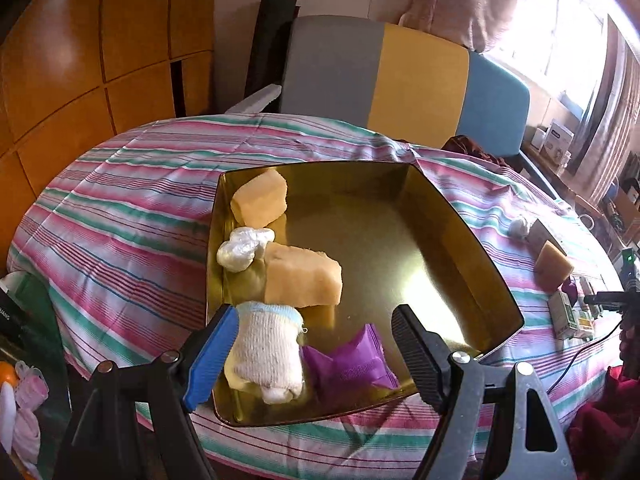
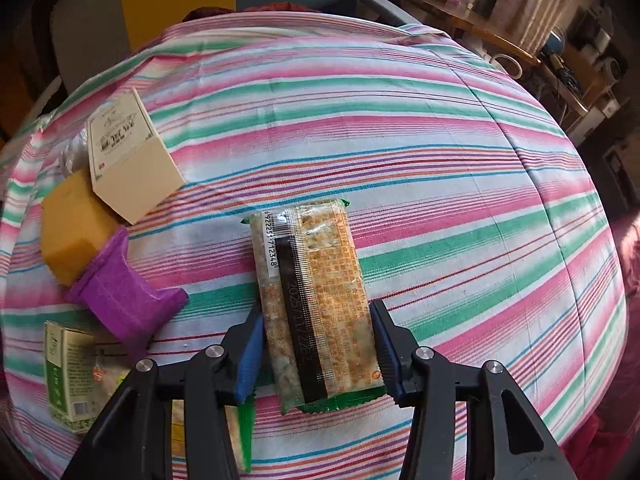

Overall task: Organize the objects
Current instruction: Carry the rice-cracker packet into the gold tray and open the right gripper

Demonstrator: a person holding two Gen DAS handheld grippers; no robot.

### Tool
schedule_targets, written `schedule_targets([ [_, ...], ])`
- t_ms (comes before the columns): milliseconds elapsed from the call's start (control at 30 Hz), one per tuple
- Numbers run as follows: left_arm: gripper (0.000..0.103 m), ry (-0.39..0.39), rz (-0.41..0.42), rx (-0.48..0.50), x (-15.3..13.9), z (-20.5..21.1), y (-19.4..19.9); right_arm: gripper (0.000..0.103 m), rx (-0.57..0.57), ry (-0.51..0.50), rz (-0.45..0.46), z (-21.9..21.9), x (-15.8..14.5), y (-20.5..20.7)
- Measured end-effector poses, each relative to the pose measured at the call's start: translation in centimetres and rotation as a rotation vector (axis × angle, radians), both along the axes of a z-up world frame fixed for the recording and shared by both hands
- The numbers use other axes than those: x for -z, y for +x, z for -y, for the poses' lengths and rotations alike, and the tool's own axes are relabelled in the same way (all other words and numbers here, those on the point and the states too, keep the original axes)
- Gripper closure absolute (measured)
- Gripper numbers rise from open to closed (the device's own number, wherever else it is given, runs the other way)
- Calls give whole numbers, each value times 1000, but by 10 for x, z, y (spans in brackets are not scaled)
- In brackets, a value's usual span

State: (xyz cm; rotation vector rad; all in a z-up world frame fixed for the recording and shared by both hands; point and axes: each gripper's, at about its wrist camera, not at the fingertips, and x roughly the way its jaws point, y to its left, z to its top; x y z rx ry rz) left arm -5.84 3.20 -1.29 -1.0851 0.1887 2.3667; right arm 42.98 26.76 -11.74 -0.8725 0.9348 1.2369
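Right tongs (image 2: 316, 356) clamped across cracker packet (image 2: 310, 300), long axis running up-frame; left tongs (image 1: 312, 344) apart, empty, over tray (image 1: 460, 216) lower edge.

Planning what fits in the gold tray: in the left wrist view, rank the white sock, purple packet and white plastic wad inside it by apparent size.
1. white sock
2. purple packet, though both sit nearest the camera, so unsure
3. white plastic wad, clearly smallest
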Motion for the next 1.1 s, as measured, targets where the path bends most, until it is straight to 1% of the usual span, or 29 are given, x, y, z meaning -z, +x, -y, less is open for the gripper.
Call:
schedule_targets([
  [133,23,8,6,1,3,2,-1,53,9,59,1,4,-23,-2],
  [267,23,25,9,-17,3,10,-3,53,-17,150,4,6,-61,-18],
  [333,23,34,9,-33,2,16,-6,53,-65,215,-13,6,-88,-38],
  [367,23,44,9,-48,2,21,-8,53,-98,243,-32,6,-100,-50],
  [433,23,57,16,-72,2,29,-11,53,-196,296,-70,10,-125,-87],
  [533,23,60,16,-109,1,42,-17,53,-353,330,-113,16,-145,-151],
  [567,23,57,15,-122,1,48,-19,53,-424,325,-138,18,-147,-181],
  [667,23,58,14,-156,1,61,-23,53,-589,298,-177,27,-143,-251],
  [733,23,61,19,-176,3,69,-26,53,-690,253,-198,35,-130,-301],
  [800,23,61,30,-186,6,75,-29,53,-764,199,-186,43,-113,-347],
  [867,23,59,35,-193,9,78,-29,53,-806,144,-153,47,-91,-386],
  [933,23,62,44,-194,11,79,-30,53,-820,95,-130,50,-68,-410],
  [1000,23,62,47,-194,13,80,-31,53,-827,30,-121,49,-43,-429],
  [1067,23,67,51,-196,14,82,-32,53,-833,-6,-100,53,-24,-442],
  [1100,23,68,56,-198,15,83,-33,53,-837,-19,-106,55,-19,-445],
])
